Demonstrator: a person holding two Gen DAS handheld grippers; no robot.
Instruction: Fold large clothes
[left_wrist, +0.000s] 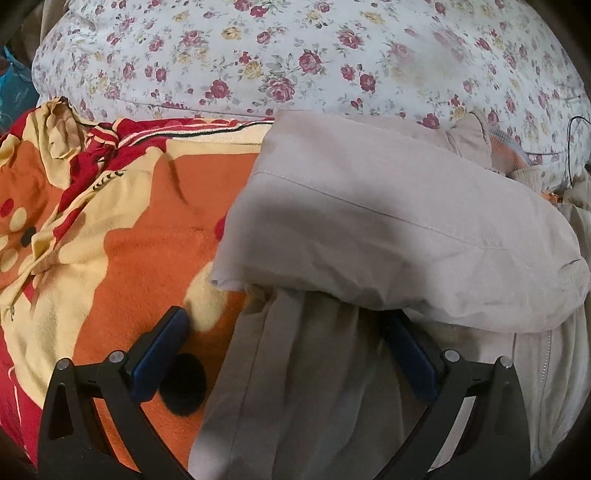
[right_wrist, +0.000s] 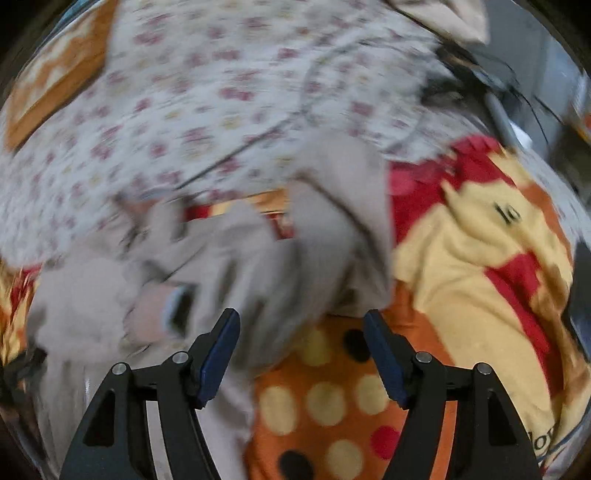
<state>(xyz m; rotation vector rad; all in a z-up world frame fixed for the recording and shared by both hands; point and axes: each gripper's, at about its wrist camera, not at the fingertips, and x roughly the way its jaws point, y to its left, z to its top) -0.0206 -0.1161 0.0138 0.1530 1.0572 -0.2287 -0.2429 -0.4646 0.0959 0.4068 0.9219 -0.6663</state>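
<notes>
Now we are working over a bed, and going from left to right, the orange, cream and red cartoon-print fleece blanket (left_wrist: 122, 236) is lying rumpled under everything. Our left gripper (left_wrist: 284, 332) is pointing steeply down with its jaws standing wide; a gathered strip of the large beige woven garment (left_wrist: 369, 206) is running between its blue pads (left_wrist: 162, 354), but the pads are not pressing on it. Further right, a folded-over flap of that garment is lying across the rest, reaching toward the white quilt printed with red and yellow roses (left_wrist: 258, 59).

In the blurred right wrist view, our right gripper (right_wrist: 301, 347) is hovering with its jaws apart and nothing between them, above the spotted blanket just beside the garment's edge.

We are judging the fold as partly made. With neither claw clamping anything, the flap could slide back open, or a closing pad could pinch the fleece along with the beige cloth and drag both. The blur also hints at a hasty, mis-aimed grab.
</notes>
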